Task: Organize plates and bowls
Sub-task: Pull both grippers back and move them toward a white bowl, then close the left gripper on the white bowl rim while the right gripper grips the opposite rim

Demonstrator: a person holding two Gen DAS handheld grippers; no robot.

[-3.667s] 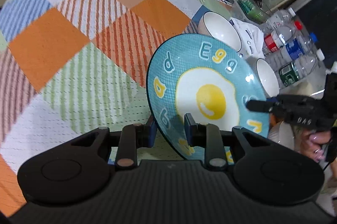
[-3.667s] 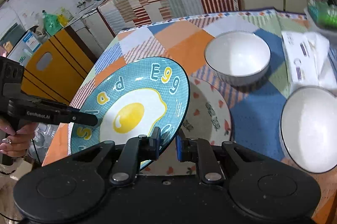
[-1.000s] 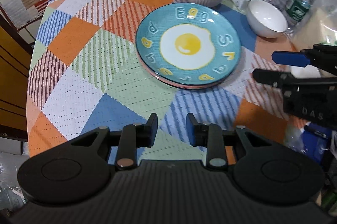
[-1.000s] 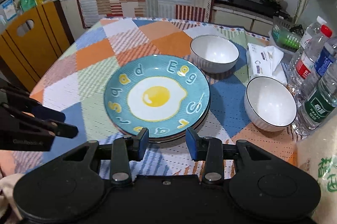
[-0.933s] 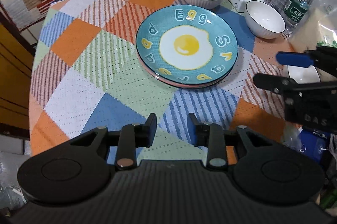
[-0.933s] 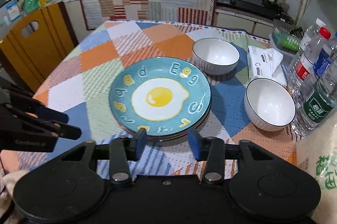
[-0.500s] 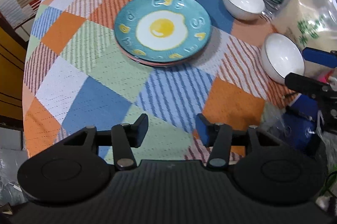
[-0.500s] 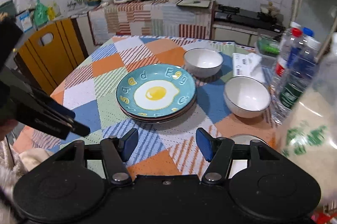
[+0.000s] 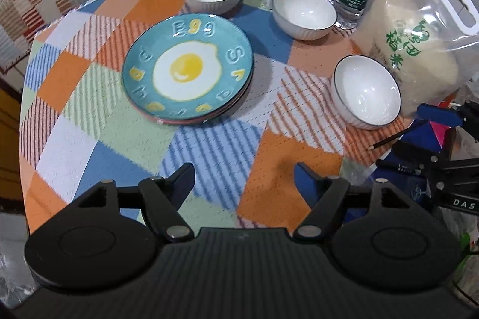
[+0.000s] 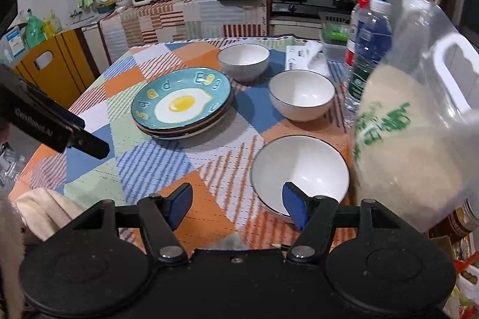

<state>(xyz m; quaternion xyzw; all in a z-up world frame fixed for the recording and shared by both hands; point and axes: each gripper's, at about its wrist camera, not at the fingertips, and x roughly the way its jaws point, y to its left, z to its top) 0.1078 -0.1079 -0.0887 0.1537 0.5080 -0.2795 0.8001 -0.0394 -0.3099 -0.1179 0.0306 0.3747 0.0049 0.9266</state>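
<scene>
Both grippers hang open over the checked tablecloth (image 9: 209, 145), holding nothing.

The left gripper (image 9: 243, 179) and right gripper (image 10: 235, 203) have just been spreading their jaws, nothing between them. The egg plate (image 9: 188, 68) tops its stack ahead of the left jaws; the nearest white bowl (image 10: 299, 172) sits just beyond the right gripper's right finger.

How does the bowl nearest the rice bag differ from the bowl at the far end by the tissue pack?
The nearest bowl has a thin dark rim line; the far bowl has a plain pale rim. The nearest bowl stands beside the rice bag, with the right gripper close by; the far bowl stands behind the egg plate. Both are white, empty, upright and unstacked.
</scene>
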